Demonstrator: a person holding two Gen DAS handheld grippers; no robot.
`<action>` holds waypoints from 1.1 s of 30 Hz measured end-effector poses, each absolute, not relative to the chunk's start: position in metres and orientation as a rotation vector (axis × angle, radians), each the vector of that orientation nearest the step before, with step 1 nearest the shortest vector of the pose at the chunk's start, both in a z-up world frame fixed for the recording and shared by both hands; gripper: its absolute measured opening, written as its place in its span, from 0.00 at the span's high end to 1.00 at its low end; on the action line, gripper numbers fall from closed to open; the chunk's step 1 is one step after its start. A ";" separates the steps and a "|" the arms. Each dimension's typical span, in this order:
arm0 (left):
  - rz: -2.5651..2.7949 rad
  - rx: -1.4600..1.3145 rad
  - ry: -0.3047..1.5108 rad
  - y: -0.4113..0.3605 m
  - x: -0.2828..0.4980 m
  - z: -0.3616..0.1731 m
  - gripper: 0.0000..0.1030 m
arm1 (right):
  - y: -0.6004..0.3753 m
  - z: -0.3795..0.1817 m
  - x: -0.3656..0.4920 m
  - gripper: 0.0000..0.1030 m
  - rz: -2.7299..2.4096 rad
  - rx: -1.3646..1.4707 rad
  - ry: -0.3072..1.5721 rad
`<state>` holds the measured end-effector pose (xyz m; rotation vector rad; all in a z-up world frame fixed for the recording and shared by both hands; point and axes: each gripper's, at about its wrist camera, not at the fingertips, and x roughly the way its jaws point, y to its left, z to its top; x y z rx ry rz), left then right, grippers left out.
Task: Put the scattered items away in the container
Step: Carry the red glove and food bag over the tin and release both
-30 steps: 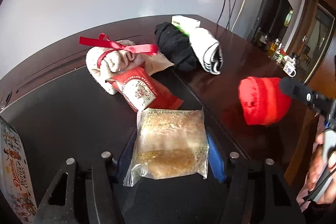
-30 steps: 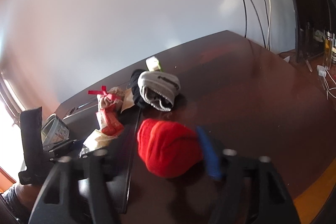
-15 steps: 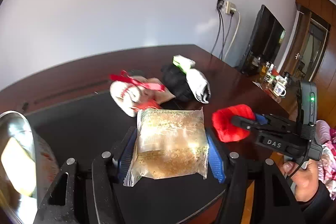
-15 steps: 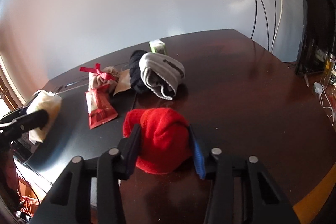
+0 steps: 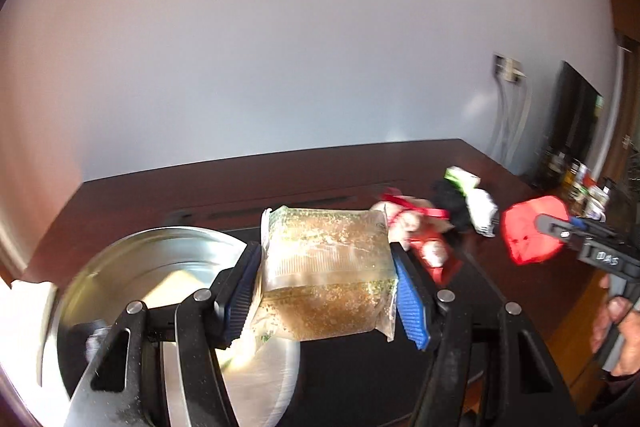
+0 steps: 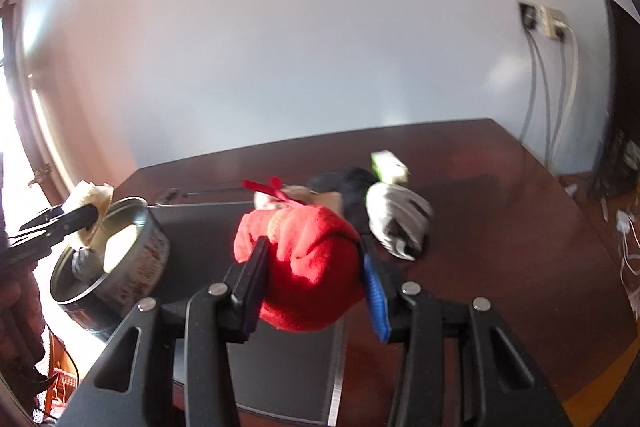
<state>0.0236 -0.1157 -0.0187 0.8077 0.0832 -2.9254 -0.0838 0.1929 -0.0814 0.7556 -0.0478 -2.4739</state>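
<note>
Clear bag: the bag of brown crumbs sits squeezed in the left claw, in the middle of the left view.
Change: a second ago the bag hung over the dark mat; now it hangs at the rim of the tin, lower left.
Red sock: the sock is pinched in the right claw, up off the table. It was on the table a second ago.
Tin: open, shiny inside, with something pale in it already.
Still out: a bow bundle, a red pack, a black sock, a grey one and a green box, right of middle.
Meaning: I think both things go in the tin soon.
</note>
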 end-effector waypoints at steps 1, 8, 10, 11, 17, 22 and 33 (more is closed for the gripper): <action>-2.911 0.801 0.087 -0.122 0.026 -0.019 0.38 | 0.186 -0.078 -0.083 0.58 -2.464 0.747 -0.039; -2.825 0.776 0.108 -0.162 0.042 -0.027 0.38 | 0.140 -0.062 -0.073 0.58 -2.391 0.704 0.000; -2.800 0.762 0.094 -0.169 0.046 -0.028 0.38 | 0.125 -0.057 -0.068 0.58 -2.367 0.690 0.016; -2.788 0.754 0.090 -0.173 0.049 -0.028 0.38 | 0.118 -0.055 -0.066 0.58 -2.356 0.684 0.026; -2.714 0.731 0.066 -0.200 0.065 -0.032 0.38 | 0.063 -0.042 -0.049 0.57 -2.267 0.634 0.105; -2.661 0.752 0.090 -0.224 0.075 -0.042 0.38 | 0.015 -0.034 -0.034 0.57 -2.186 0.595 0.164; -2.597 0.751 0.110 -0.255 0.087 -0.056 0.38 | -0.047 -0.048 -0.017 0.57 -2.091 0.613 0.261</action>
